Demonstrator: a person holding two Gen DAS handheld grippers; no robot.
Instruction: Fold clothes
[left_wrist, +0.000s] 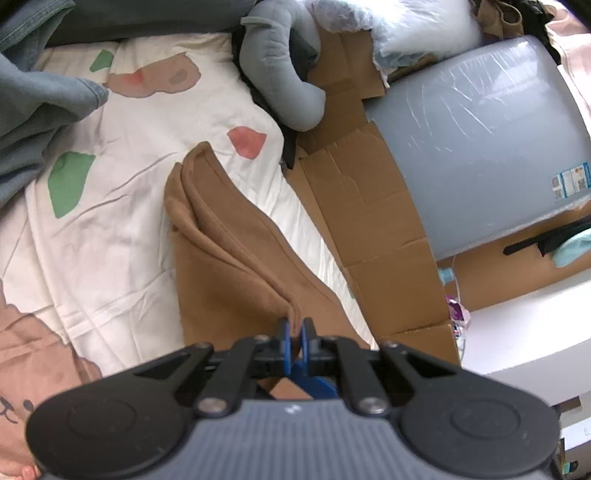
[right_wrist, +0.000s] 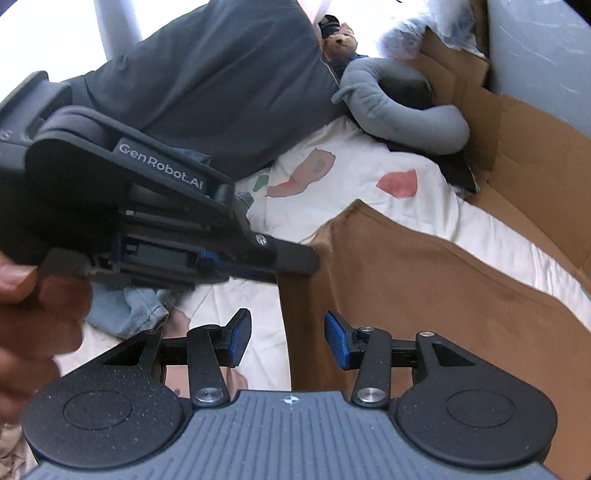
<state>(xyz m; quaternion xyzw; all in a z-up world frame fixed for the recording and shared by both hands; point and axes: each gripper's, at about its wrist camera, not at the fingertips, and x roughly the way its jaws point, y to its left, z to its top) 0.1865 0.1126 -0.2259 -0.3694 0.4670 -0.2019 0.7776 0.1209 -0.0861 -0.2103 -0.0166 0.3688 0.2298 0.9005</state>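
Note:
A brown garment (left_wrist: 236, 266) lies partly folded on a white bedsheet (left_wrist: 122, 229) printed with bears and coloured patches. My left gripper (left_wrist: 294, 328) is shut on a raised fold at the garment's near edge. In the right wrist view the left gripper (right_wrist: 308, 260) reaches in from the left, held by a hand (right_wrist: 33, 314), and pinches the brown garment (right_wrist: 424, 295) at its left edge. My right gripper (right_wrist: 289, 341) stands open just above the sheet. The garment's left edge runs down between its blue pads (right_wrist: 338, 345), and neither pad touches the cloth.
A grey plush toy (left_wrist: 280, 74) lies at the head of the bed beside flattened cardboard (left_wrist: 369, 192) and a plastic-wrapped grey block (left_wrist: 480, 140). A blue-grey garment (left_wrist: 37, 110) is heaped on the left. Dark grey cloth (right_wrist: 207, 81), denim (right_wrist: 129, 310) and a teddy bear (right_wrist: 341, 42) lie beyond.

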